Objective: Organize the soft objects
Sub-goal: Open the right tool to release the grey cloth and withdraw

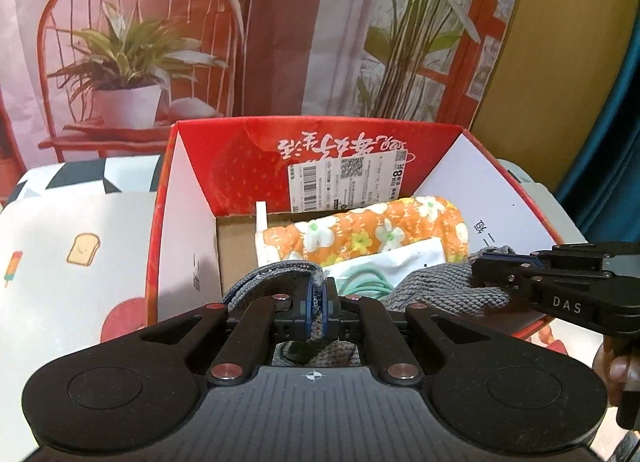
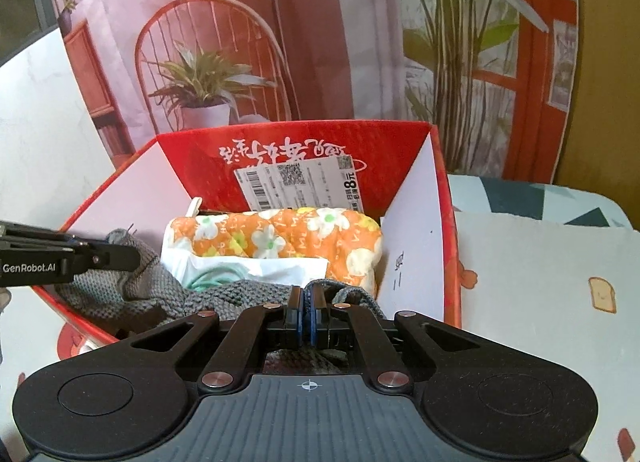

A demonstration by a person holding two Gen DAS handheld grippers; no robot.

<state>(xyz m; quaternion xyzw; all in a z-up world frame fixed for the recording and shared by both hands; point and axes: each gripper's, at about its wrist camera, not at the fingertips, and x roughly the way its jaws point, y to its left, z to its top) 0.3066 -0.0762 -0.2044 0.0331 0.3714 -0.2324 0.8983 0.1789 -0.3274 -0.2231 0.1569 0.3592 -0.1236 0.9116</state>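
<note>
A red cardboard box stands open on the table. Inside lie a rolled orange floral cloth and a white pouch with a mint-green cord. A grey knitted cloth hangs across the box's near side. My left gripper is shut on one end of the grey cloth. My right gripper is shut on its other end; it also shows at the right of the left wrist view. The left gripper also shows at the left of the right wrist view.
The table has a white cover printed with toast and ice lollies. A printed backdrop with a chair and potted plants stands close behind the box. A blue curtain hangs at the far right.
</note>
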